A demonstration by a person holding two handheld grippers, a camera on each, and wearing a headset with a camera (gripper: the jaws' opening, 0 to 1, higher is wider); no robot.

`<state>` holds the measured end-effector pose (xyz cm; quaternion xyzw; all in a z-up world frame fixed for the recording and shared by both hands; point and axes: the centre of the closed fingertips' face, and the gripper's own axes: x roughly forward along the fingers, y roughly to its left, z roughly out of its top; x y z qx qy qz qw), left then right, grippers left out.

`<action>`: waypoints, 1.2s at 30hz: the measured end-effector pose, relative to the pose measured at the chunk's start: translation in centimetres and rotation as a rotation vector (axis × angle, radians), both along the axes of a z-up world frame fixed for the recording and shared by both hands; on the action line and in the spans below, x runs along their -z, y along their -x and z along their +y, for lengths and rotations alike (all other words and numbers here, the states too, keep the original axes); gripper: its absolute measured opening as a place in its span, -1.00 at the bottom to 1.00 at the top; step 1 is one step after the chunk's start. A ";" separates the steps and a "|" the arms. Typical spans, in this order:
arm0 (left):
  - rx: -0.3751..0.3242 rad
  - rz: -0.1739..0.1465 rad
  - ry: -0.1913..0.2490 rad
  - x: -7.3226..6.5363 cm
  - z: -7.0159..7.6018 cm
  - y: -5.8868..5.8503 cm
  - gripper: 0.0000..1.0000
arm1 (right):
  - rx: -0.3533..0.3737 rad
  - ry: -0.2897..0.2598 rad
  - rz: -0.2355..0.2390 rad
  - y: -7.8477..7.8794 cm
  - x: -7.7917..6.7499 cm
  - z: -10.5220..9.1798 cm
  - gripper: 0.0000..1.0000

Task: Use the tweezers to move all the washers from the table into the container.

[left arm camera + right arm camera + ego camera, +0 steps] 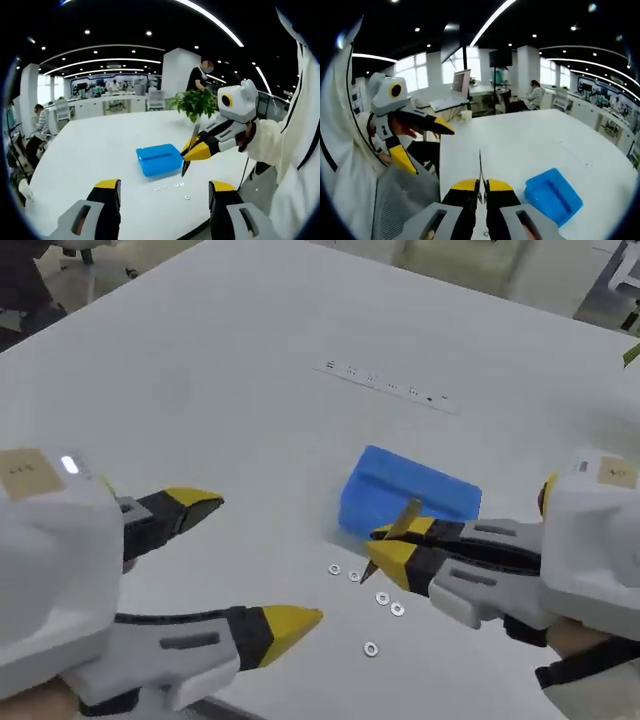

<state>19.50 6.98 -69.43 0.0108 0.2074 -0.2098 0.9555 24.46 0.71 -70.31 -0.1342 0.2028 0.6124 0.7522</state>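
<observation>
Several small metal washers [382, 598] lie scattered on the white table [230, 390], just in front of a blue container [405, 495]. My right gripper [385, 543] is shut on thin tweezers [400, 525]; their tip points down at the washer nearest the container. In the right gripper view the tweezers [481, 170] stick up between the shut jaws of the right gripper [482, 187], with the container [552, 195] to the right. My left gripper [265, 560] hovers open and empty at the left. The left gripper view shows its jaws wide apart [164, 192], the washers [172, 186] and the container [159, 159].
A row of small marks [385, 385] crosses the table beyond the container. The table's near edge runs below the left gripper. A potted plant [192, 102] and a standing person [200, 75] are past the far side; desks with seated people fill the room behind.
</observation>
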 end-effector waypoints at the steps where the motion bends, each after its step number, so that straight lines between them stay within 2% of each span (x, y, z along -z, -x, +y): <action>1: -0.036 -0.017 -0.018 0.3 0.6 -0.3 0.50 | 0.005 -0.005 -0.001 -0.3 0.0 0.1 -0.96; 3: -0.092 -0.020 -0.002 1.1 1.4 -0.8 0.52 | 0.013 -0.005 -0.011 -1.0 0.2 0.3 -0.96; 5: -0.130 -0.028 0.006 1.7 1.9 -1.1 0.53 | 0.035 -0.005 -0.044 -1.9 0.5 0.5 -0.96; 7: -0.152 -0.047 -0.023 2.2 2.3 -1.3 0.60 | 0.049 -0.012 -0.039 -2.4 0.9 0.7 -0.96; 8: -0.174 -0.052 -0.051 2.8 2.7 -1.5 0.63 | 0.055 -0.016 -0.028 -2.6 1.2 0.8 -0.96; 10: -0.178 -0.044 -0.067 3.9 2.7 -1.7 0.69 | 0.058 -0.013 -0.021 -2.9 1.7 1.0 -0.96; 11: -0.175 -0.027 -0.066 4.4 2.7 -1.7 0.71 | 0.061 -0.009 -0.020 -3.1 2.1 1.1 -0.96; 12: -0.181 0.006 -0.053 5.1 2.7 -1.7 0.73 | 0.065 -0.006 -0.020 -3.2 2.4 1.1 -0.95; 15: -0.188 0.005 -0.043 5.7 2.5 -2.0 0.76 | 0.073 0.001 -0.010 -3.9 3.5 1.3 -0.95; 18: -0.185 -0.003 -0.071 6.2 2.4 -2.2 0.80 | 0.087 0.008 -0.004 -4.5 4.4 1.4 -0.95; 20: -0.192 0.004 -0.080 6.4 2.4 -2.5 0.79 | 0.094 0.008 -0.005 -5.0 4.8 1.4 -0.94; 21: -0.188 0.008 -0.084 6.5 2.4 -2.6 0.77 | 0.099 0.004 0.004 -5.1 5.0 1.5 -0.94; 23: -0.192 0.046 -0.105 7.2 2.7 -2.5 0.71 | 0.107 -0.001 0.027 -5.4 5.6 1.6 -0.94; 26: -0.191 0.047 -0.088 7.2 2.6 -2.5 0.69 | 0.107 -0.001 0.037 -5.6 6.5 1.8 -0.94; 27: -0.187 0.056 -0.088 7.4 2.6 -2.5 0.70 | 0.105 0.002 0.041 -5.7 7.0 1.9 -0.94; 30: -0.177 0.081 -0.118 8.1 2.5 -2.4 0.69 | 0.100 0.015 0.041 -5.9 7.9 1.9 -0.94; 34: -0.175 0.094 -0.125 8.4 2.7 -2.3 0.68 | 0.101 0.030 0.033 -6.7 8.9 1.8 -0.94; 36: -0.176 0.093 -0.114 8.3 2.7 -2.3 0.67 | 0.100 0.023 0.059 -6.9 9.0 1.8 -0.94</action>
